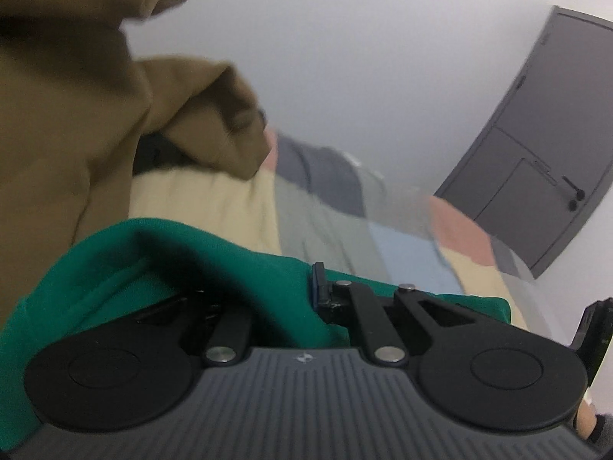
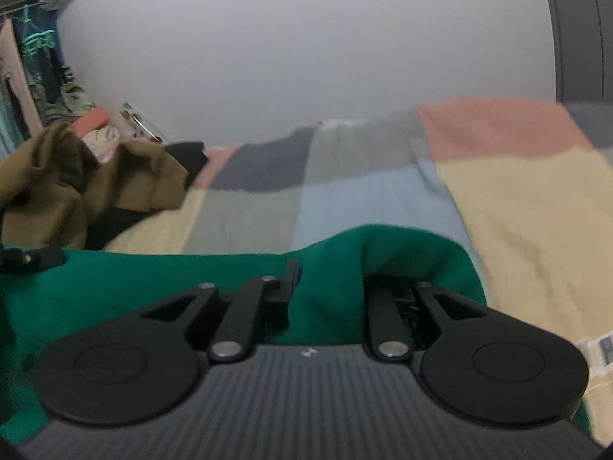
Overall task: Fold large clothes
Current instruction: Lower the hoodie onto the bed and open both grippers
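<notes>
Left and right wrist views over the bed: you hold one green garment (image 1: pixel 214 253) between two tools, its cloth stretched from the left hand-held gripper (image 1: pixel 302 299) to the right hand-held gripper (image 2: pixel 325 287), with the patchwork blanket (image 2: pixel 517 207) of the bed beneath and ahead of it. The left hand-held gripper is clamped on a fold of the green garment, its jaws drawn fully together on the cloth. The right hand-held gripper also has green cloth bunched between its jaws; motion blur makes it hard to say, but the pads appear to be pressing on it, so read this one as gripped on the garment too. A brown garment (image 2: pixel 76 184) lies heaped at the far left of the bed, apart from the work, and a grey door (image 1: pixel 536 145) stands in the wall beyond. The step in hand is judged to be carrying a held edge of the green garment down toward the blanket to lay it out or make a fold. The next move calls for you to keep both ends level and taut, set the edge flat on the blanket clear of the brown heap, and only then part the jaws
</notes>
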Tool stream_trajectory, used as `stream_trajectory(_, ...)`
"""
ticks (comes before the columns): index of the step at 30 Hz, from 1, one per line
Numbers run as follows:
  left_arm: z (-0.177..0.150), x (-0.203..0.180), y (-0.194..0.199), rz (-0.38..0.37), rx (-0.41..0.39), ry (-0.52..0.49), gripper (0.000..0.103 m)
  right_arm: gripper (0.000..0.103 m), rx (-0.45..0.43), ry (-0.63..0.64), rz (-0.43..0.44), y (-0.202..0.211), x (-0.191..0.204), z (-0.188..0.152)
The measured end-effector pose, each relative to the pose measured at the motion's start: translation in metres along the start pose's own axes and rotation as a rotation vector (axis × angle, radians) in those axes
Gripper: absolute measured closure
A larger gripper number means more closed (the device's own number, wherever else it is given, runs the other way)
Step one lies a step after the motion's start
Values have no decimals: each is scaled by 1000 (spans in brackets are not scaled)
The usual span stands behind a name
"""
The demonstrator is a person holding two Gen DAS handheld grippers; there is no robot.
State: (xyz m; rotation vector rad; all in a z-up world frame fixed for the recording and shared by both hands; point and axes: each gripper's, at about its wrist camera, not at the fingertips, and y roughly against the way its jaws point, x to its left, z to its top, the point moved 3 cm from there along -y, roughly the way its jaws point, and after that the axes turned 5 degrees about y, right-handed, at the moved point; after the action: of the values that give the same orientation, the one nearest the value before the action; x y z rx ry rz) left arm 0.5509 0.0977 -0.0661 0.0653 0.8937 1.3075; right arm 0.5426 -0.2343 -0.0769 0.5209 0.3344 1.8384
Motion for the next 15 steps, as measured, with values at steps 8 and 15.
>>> stream_trajectory(8,-8,-7,7,29,25,-33,63,73,22,-30,11,-1,-6,0)
stream_trajectory(15,-21,-34,82,53,-6,-71,47,49,1,-26,8,58,16,5)
